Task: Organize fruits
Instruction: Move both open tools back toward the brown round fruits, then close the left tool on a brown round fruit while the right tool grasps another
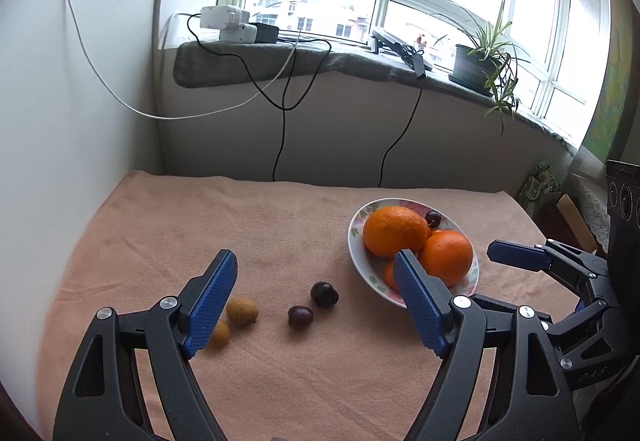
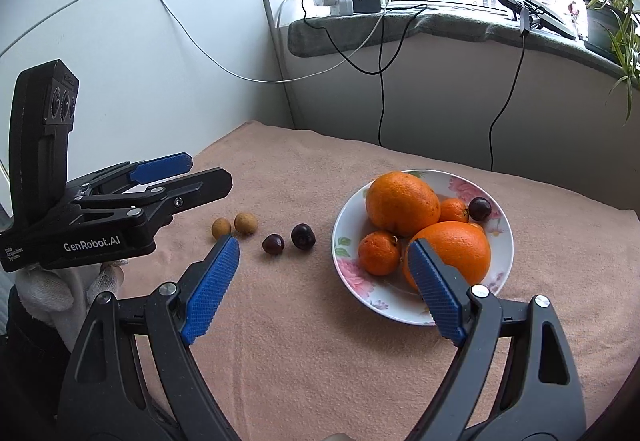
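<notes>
A flowered plate (image 2: 505,237) (image 1: 354,241) on the pink cloth holds two big oranges (image 2: 402,203) (image 1: 394,231), two small tangerines (image 2: 378,253) and one dark cherry (image 2: 479,208) (image 1: 433,217). Two dark cherries (image 2: 303,235) (image 1: 324,293) and two tan longans (image 2: 245,223) (image 1: 241,311) lie on the cloth left of the plate. My left gripper (image 1: 316,261) is open and empty above the loose fruit; it also shows in the right wrist view (image 2: 208,171). My right gripper (image 2: 322,245) is open and empty, near the plate's front.
The pink cloth (image 2: 320,341) covers the table against a white wall. Cables (image 1: 284,109) hang from a windowsill with chargers and a potted plant (image 1: 480,61). A gloved hand (image 2: 60,289) holds the left gripper.
</notes>
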### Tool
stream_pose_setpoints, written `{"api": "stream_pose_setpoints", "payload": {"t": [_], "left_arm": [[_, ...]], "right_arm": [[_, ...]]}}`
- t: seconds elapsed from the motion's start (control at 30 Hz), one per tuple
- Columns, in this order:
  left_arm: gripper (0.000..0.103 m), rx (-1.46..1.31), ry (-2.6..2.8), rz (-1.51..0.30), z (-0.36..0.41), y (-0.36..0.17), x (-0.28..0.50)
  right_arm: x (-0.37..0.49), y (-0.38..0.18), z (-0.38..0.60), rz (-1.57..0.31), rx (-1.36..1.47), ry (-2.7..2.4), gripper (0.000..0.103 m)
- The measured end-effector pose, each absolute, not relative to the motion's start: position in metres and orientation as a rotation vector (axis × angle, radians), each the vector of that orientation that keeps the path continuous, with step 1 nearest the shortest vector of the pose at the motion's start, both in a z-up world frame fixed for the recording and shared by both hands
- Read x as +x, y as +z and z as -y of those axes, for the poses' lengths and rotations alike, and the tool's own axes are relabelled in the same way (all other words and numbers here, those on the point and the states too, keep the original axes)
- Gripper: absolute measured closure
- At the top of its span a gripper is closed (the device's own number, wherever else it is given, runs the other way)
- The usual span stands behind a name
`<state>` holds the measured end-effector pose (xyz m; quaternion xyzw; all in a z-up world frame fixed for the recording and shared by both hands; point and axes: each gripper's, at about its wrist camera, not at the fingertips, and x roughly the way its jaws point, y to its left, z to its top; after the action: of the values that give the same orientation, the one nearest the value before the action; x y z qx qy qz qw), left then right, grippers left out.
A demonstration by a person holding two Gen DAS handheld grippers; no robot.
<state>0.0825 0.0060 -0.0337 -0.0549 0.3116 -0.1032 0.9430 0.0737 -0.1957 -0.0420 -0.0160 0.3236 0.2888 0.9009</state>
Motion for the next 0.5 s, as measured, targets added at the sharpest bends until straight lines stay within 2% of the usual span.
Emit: {"api": "stream_pose_setpoints", "payload": {"t": [0.3, 0.4, 0.5], "left_arm": [[0.023, -0.163, -0.127, -0.688, -0.057, -0.059, 0.077], [0.029, -0.19, -0.124, -0.717, -0.07, -0.07, 0.075], [0.035, -0.196, -0.114, -0.744, -0.076, -0.081, 0.072]], "right_arm": [[0.07, -0.054, 0.163, -0.696, -0.069, 0.668, 0.014], [0.069, -0.06, 0.152, -0.708, -0.085, 0.691, 0.015], [0.073, -0.07, 0.136, -0.739, -0.105, 0.726, 0.029]]}}
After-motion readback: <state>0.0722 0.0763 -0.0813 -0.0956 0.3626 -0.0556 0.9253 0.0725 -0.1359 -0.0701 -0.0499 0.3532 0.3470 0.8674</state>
